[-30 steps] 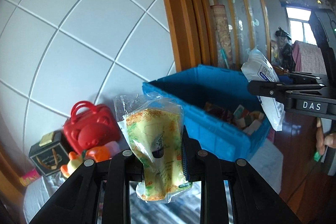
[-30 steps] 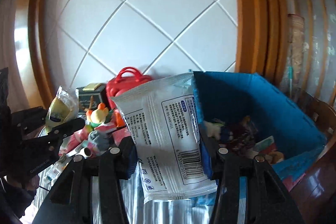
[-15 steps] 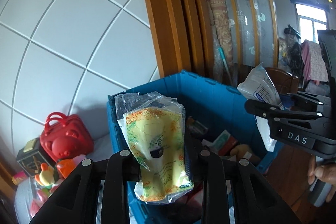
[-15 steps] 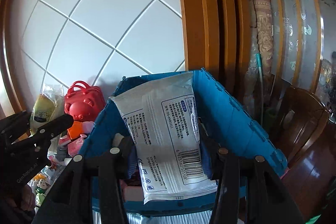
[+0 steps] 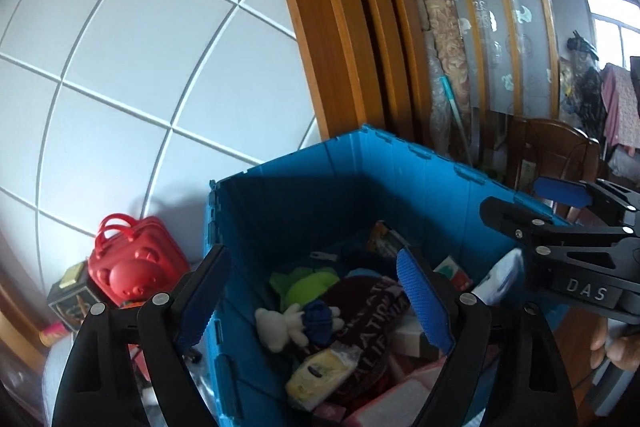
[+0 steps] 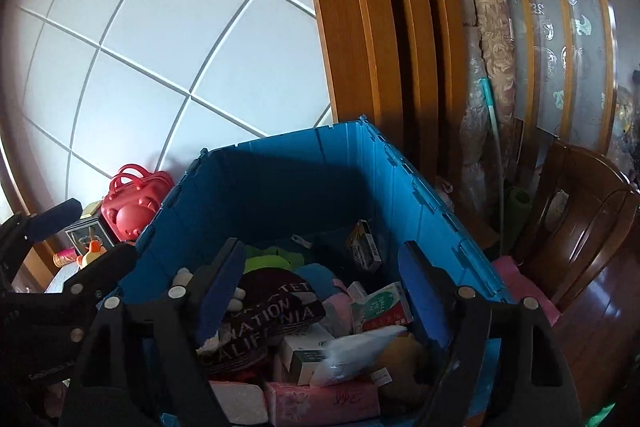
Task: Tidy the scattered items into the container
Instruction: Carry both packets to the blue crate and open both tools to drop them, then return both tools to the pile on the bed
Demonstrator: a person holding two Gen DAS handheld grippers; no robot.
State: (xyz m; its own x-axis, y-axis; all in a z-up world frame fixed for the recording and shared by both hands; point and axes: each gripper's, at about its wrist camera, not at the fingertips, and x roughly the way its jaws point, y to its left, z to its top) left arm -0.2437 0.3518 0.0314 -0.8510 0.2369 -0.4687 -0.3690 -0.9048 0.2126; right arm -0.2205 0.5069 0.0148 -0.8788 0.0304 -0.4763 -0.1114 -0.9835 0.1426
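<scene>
Inside the blue bin [image 5: 312, 187], a dark cloth [image 6: 264, 323] shows big white letters that read "NATION" and "CALIFORNIA", though some letters are hidden. The yellow snack bag [image 5: 320, 373] lies on the pile with its long side slanting up to the right. The white pouch [image 6: 352, 351] looks blurry, so I cannot tell how it lies; it seems to point up to the right. The left gripper [image 5: 312, 303] is over the bin, its jaws opening with nothing between them. The right gripper [image 6: 324, 291] is opening too, holding nothing. Its side says "DAS".
</scene>
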